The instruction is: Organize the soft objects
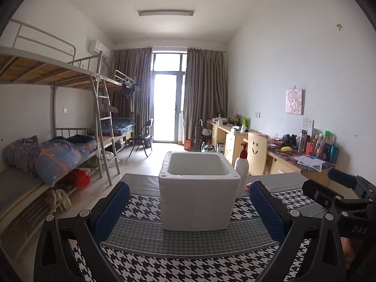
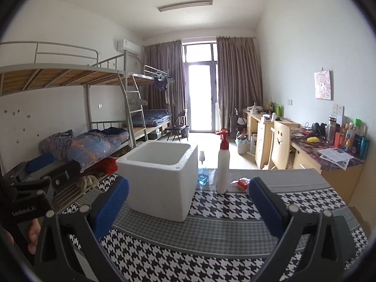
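Judging by the empty-looking foam box (image 1: 198, 189) on the houndstooth table cover (image 1: 188, 263), sorting has barely begun. Left gripper (image 1: 189, 211) and right gripper (image 2: 188, 209) both gape wide, holding nothing. No soft objects clearly identifiable; a small red packet (image 2: 242, 183) lies beside the pump bottle (image 2: 222, 164). Dorm room: bunk beds (image 1: 58, 75), desks (image 2: 324, 159).

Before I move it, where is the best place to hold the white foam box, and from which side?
Probably the thick rim of the white foam box, from above: one pad inside, one outside. It stands upright with its top open, and its body looks wider than the open right tongs. Avoid the bottle side.
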Motion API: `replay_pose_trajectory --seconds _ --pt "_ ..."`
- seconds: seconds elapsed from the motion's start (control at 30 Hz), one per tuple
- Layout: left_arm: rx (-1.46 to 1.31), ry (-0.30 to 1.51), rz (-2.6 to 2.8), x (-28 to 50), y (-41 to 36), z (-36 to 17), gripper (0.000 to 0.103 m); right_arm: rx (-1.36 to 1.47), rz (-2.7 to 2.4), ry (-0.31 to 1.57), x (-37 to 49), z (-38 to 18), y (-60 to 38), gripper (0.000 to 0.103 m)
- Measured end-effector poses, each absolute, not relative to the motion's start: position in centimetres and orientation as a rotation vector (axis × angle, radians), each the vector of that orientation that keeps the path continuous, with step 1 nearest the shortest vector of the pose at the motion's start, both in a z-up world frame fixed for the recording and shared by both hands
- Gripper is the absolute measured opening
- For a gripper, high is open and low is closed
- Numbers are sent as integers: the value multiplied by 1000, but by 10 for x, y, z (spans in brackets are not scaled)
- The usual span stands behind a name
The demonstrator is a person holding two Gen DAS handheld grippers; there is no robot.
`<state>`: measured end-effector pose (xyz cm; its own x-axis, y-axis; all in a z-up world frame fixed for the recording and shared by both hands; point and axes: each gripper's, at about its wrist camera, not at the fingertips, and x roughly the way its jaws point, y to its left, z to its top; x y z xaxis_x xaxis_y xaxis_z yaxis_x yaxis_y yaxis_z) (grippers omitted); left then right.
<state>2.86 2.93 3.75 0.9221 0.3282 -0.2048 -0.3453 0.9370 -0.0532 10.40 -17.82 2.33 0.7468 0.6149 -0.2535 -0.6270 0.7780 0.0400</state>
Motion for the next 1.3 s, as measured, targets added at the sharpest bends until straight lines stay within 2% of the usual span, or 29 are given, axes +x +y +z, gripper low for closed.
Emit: replay_pose_trajectory --seconds 0.6,1.3 --pt "-62 181 348 13 13 6 102 -16 662 180 84 -5 -199 103" --pt "-56 182 362 8 4 -13 102 8 606 206 81 -36 -216 103"
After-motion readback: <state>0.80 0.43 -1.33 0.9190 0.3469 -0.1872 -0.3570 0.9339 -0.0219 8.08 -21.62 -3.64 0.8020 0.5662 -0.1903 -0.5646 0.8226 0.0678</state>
